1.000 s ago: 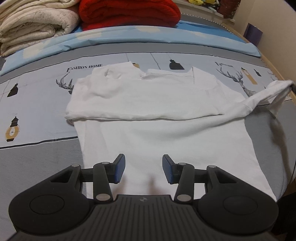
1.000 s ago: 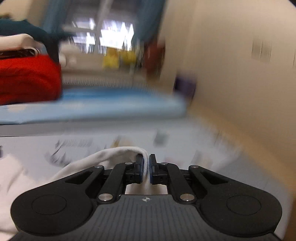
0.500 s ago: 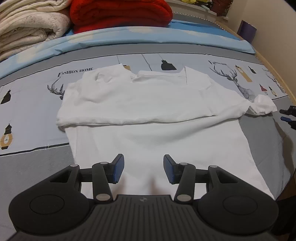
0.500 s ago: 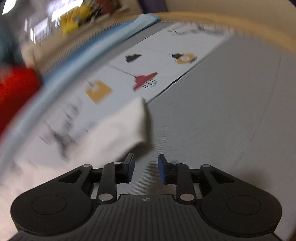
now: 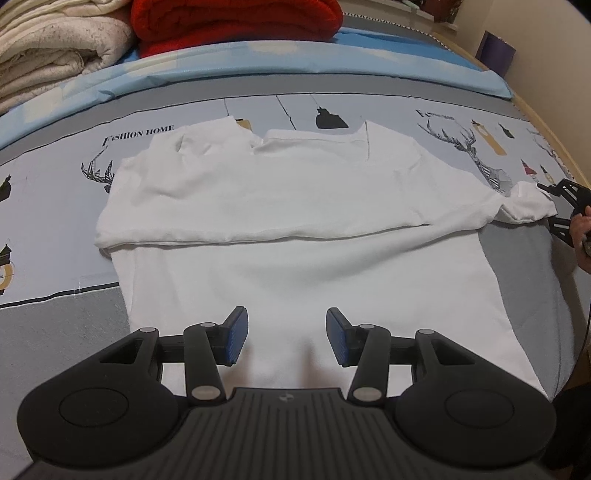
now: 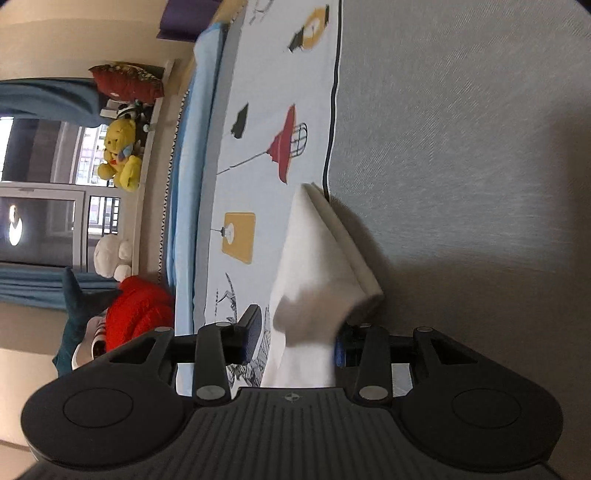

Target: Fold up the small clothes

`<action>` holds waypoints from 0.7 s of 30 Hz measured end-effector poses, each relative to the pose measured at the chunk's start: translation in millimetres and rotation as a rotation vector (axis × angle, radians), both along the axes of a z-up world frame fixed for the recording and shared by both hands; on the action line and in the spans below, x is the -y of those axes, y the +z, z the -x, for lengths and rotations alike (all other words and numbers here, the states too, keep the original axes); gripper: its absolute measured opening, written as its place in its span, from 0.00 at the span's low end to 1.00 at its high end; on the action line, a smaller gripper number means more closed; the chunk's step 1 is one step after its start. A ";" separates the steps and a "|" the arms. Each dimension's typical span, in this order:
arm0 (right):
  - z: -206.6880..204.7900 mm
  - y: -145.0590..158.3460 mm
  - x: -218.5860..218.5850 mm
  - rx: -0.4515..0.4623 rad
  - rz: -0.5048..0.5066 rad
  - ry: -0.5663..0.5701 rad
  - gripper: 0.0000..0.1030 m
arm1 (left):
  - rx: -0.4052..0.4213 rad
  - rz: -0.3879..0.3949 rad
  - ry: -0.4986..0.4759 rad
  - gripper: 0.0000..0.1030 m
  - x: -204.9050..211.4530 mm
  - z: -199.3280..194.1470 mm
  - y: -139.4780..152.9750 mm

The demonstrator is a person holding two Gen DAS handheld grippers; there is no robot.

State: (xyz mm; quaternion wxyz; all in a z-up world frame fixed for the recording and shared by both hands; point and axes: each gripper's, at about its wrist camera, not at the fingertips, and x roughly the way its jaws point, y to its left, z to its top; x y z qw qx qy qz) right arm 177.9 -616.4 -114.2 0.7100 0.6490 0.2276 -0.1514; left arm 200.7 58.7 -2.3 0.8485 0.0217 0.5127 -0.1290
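Observation:
A white T-shirt (image 5: 295, 229) lies spread on the printed bed cover (image 5: 55, 206), its upper part folded over along a crosswise crease. My left gripper (image 5: 286, 334) hovers open over the shirt's near hem, with only cloth below it. At the right edge my right gripper (image 5: 552, 206) sits at the tip of the right sleeve (image 5: 528, 206). In the right wrist view, which is rolled on its side, the sleeve (image 6: 325, 258) lies between the jaws of the right gripper (image 6: 297, 328). They are opening, and the left pad (image 6: 253, 332) stands clear of the cloth.
A red blanket (image 5: 236, 22) and a cream quilt (image 5: 55, 48) are stacked at the far side of the bed. The wooden bed edge (image 5: 546, 122) curves along the right. A person's hand (image 5: 581, 236) holds the right gripper. Plush toys (image 6: 120, 155) sit on a window sill.
The right gripper, shut on the lifted sleeve before, has rolled, come down and let go; the sleeve now lies on the bed. The left gripper edged slightly forward over the shirt.

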 end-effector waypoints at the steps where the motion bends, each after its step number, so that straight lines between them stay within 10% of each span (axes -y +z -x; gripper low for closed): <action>1: -4.0 -2.8 1.3 0.000 -0.005 -0.009 0.39 | -0.003 -0.002 0.002 0.50 0.2 -1.7 -1.2; 8: -17.3 24.3 15.5 0.048 0.133 -0.070 0.25 | -0.010 -0.016 0.016 0.50 -3.0 -12.3 -7.0; 15: -11.0 105.4 -4.0 0.120 0.760 -0.129 0.15 | -0.001 -0.005 0.023 0.50 -7.8 -19.6 -5.7; 21: -5.8 29.8 46.6 -0.287 0.518 -0.169 0.20 | 0.002 -0.004 0.001 0.50 -3.7 -17.5 -5.5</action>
